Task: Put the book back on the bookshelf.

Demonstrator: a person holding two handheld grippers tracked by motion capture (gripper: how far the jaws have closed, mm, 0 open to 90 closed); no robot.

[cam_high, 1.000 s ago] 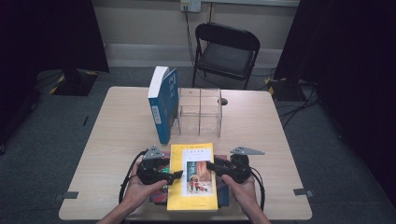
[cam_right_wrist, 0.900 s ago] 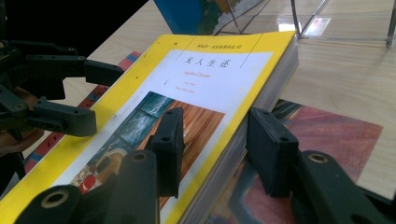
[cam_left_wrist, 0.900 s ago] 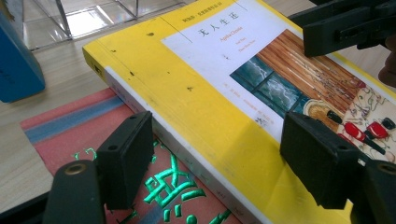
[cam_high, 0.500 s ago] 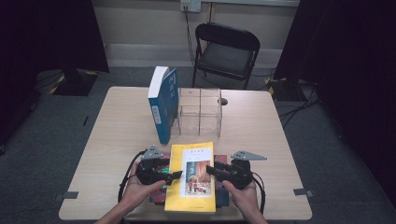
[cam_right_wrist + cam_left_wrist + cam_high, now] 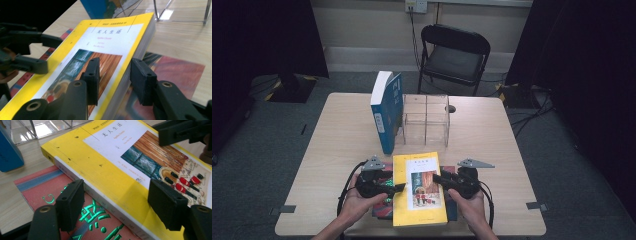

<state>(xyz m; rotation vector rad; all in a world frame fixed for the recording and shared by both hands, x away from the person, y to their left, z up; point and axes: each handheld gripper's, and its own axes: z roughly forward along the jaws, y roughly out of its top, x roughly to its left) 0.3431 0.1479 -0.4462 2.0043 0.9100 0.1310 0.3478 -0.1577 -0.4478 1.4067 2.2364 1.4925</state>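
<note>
A yellow paperback (image 5: 419, 192) lies on a red book (image 5: 381, 210) at the table's near edge. My left gripper (image 5: 399, 187) is at the yellow book's spine. Its jaws have just been closing. One pad now sits on the cover (image 5: 167, 207) and the other low against the spine (image 5: 71, 205). My right gripper (image 5: 437, 179) has the opposite side, the page edge (image 5: 140, 42), between its jaws. One pad is on the cover (image 5: 92, 77) and the other under the pages (image 5: 142, 80). That side of the book is raised off the red book (image 5: 180, 72).
A blue book (image 5: 387, 112) stands upright against a clear acrylic organizer (image 5: 424, 120) at the table's middle. A black folding chair (image 5: 454, 55) stands behind the table (image 5: 342, 135). Bare wood lies to the left and right of the books.
The left jaws have narrowed onto the yellow book's spine. The book has turned slightly and looks a little higher. Both hands have barely shifted.
</note>
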